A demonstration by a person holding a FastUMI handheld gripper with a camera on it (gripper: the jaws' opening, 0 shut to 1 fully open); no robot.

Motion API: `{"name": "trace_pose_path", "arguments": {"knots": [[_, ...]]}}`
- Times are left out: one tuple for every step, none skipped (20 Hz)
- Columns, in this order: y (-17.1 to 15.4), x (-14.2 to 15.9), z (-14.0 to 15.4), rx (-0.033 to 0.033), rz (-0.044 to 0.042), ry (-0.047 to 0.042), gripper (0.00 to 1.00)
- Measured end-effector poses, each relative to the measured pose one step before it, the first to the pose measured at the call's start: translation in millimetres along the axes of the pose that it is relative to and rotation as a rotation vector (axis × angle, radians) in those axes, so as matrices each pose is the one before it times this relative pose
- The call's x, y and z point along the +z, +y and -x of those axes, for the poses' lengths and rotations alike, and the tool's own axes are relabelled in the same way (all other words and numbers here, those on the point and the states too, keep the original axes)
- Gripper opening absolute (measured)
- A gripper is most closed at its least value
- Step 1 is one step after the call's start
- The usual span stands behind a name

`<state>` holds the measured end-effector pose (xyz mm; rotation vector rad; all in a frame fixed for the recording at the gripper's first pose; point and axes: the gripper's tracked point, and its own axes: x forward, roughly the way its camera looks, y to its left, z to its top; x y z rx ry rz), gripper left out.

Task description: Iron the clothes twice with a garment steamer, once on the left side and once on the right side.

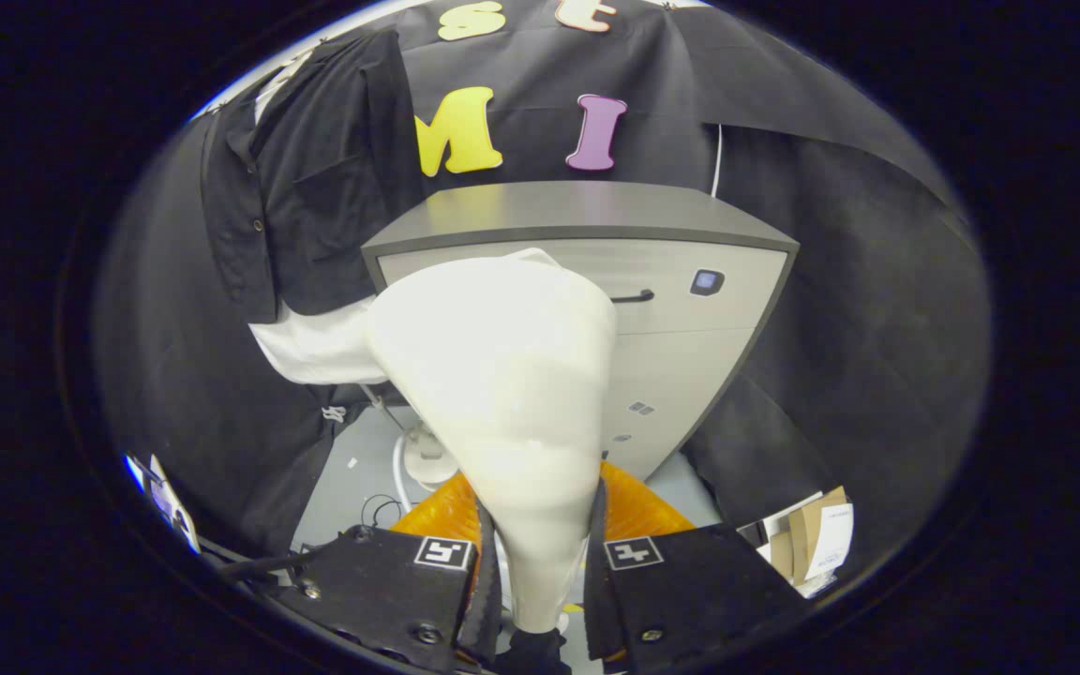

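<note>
My gripper [540, 562] is shut on the white garment steamer [502, 375]. Both fingers press on its narrow handle, and its wide head flares out just ahead of them. A black short-sleeved shirt [315, 197] hangs to the left beyond the steamer head, over a white garment [315, 342] whose hem shows below it. The steamer head stands right of the shirt and apart from it. The steamer's lower handle end is hidden between the fingers.
A grey drawer cabinet [681, 309] stands straight ahead behind the steamer. Under the fingers sits an orange base [638, 511], with a white hose and stand [423, 455] on the grey floor. Cardboard and papers [812, 539] lie at the lower right.
</note>
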<state>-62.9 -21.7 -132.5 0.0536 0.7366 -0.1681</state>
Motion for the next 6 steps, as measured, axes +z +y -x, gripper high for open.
{"name": "trace_pose_path", "arguments": {"knots": [[-0.65, -0.98, 0.67, 0.00311, 0.00113, -0.00003, 0.38], [-0.68, 0.76, 0.11, 0.00230, 0.00006, -0.00059, 0.38], [-0.22, 0.60, 0.02, 0.00249, 0.00309, -0.00137, 0.38], [-0.46, 1.15, -0.99, 0.00379, 0.00425, -0.00168, 0.38], [0.53, -0.35, -0.79, 0.00327, 0.00196, 0.00237, 0.38], [1.54, 0.59, -0.89, 0.00605, 0.00034, 0.00315, 0.38]]}}
